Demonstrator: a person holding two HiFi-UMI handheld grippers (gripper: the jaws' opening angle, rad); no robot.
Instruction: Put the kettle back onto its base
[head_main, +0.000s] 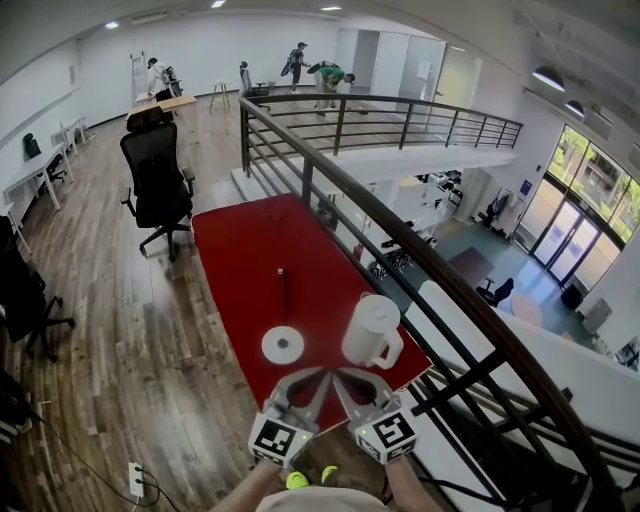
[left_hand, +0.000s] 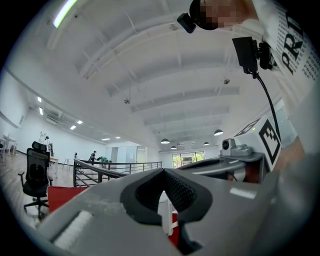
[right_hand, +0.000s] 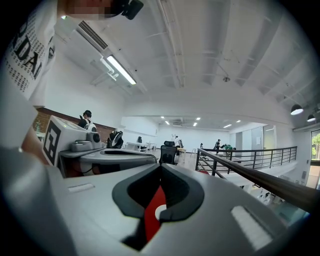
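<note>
With the left gripper (head_main: 313, 380) and right gripper (head_main: 347, 380) both closed on nothing, the rigid, slick-sided kettle (head_main: 370, 328) just beyond their jaws is probably best gripped by its handle (head_main: 392, 352).

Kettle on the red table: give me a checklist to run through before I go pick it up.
1. Kettle upright, standing beside its base: ok.
2. Top of the base bare: ok.
3. Handle turned toward the grippers: ok.
4. Left hand-held gripper and right hand-held gripper open for a grasp: not ok, both shut and empty.
5. Dark upright stick behind the base, out of the kettle's path: ok, probably.
6. How full the kettle is: cannot tell.
</note>
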